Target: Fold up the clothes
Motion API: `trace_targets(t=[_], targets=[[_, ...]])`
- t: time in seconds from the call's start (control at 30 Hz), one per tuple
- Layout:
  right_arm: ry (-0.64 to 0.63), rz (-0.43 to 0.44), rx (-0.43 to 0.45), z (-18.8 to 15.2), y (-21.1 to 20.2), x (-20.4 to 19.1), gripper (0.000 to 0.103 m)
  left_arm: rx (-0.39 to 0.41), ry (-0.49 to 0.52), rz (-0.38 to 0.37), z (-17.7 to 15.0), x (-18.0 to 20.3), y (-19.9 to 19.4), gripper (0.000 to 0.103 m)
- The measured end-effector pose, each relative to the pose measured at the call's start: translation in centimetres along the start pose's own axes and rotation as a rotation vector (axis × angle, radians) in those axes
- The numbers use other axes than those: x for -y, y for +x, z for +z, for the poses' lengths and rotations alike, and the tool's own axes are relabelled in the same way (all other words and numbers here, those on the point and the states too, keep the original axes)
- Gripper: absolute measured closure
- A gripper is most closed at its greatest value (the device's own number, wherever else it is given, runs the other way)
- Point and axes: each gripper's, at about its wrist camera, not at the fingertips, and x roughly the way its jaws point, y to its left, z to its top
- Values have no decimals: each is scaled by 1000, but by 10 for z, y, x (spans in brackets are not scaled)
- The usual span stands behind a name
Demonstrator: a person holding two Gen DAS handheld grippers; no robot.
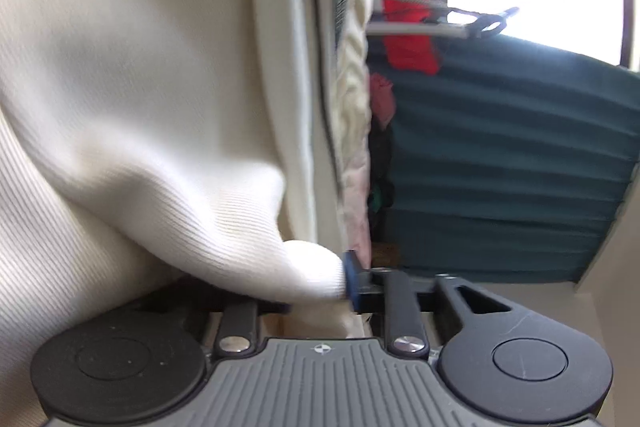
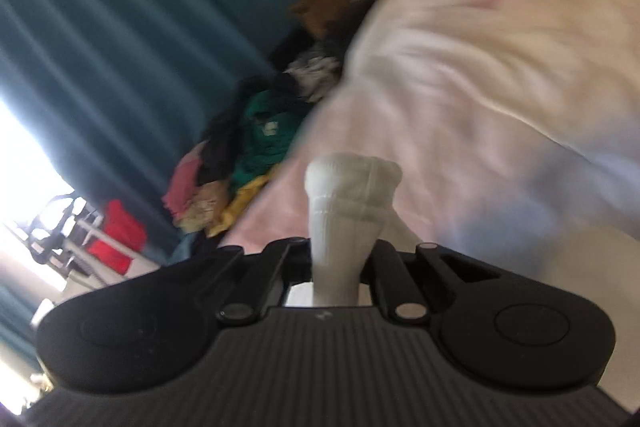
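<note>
Teal pleated curtains [image 2: 100,39] and a bright window are filling the background of both wrist views, with a rumpled pale pink bed [image 2: 460,79] beneath. I am starting from my right tool [image 2: 340,267]: it is pinching a bunched end of the cream ribbed knit garment [image 2: 352,187], which is sticking up between its narrow jaws like a tuft. My left tool [image 1: 320,287] is gripping another bunched part of what looks like the same cream knit [image 1: 140,87], and the cloth is billowing broadly across that view, hanging free rather than lying flat. Further out, a heap of unfolded mixed clothes [image 2: 240,155] in green, yellow, pink and black is lying along the bed's far side, and a red cloth [image 2: 116,235] is hanging on a metal drying rack [image 1: 432,27] by the window. I am judging the task as early: this garment is lifted but showing no crease yet, and the heap is waiting. No finished stack is showing.
</note>
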Motion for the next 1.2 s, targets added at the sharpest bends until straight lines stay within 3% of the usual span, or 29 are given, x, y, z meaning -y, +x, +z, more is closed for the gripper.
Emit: trace_targets(t=[0.03, 0.13, 0.23, 0.3, 0.4, 0.5, 0.53, 0.6, 0.8, 0.9, 0.97, 1.03, 1.07, 1.2], targets=[[-29, 25, -1, 12, 5, -20, 97, 4, 14, -7, 1, 3, -2, 88], [-173, 193, 116, 38, -13, -72, 97, 14, 31, -44, 2, 7, -8, 92], [-284, 235, 220, 43, -28, -75, 97, 6, 69, -64, 1, 12, -13, 92], [-273, 172, 222, 32, -20, -39, 97, -7, 110, -37, -2, 14, -14, 92], [-262, -42, 75, -3, 16, 39, 97, -24, 195, 71, -9, 15, -17, 92], [-162, -176, -102, -44, 40, 126, 97, -27, 381, 221, -20, 21, -12, 94], [-114, -155, -115, -54, 39, 147, 99, -25, 418, 249, -24, 24, -11, 94], [-122, -94, -60, -63, 29, 155, 98, -19, 478, 290, -29, 32, -10, 95], [-213, -159, -54, -61, 25, 132, 92, -2, 645, 360, -45, 42, -12, 92], [-247, -168, -94, -59, 25, 126, 73, 9, 704, 371, -57, 53, -13, 87], [-310, -150, -154, -60, 14, 116, 45, 31, 766, 387, -67, 62, -21, 84], [-366, -115, -168, -66, -10, 103, 26, 37, 824, 398, -80, 69, -32, 79], [-391, -92, -169, -68, -20, 97, 21, 38, 847, 399, -86, 73, -37, 71], [-465, 7, -182, -86, -79, 69, 21, 58, 941, 391, -109, 90, -54, 45]])
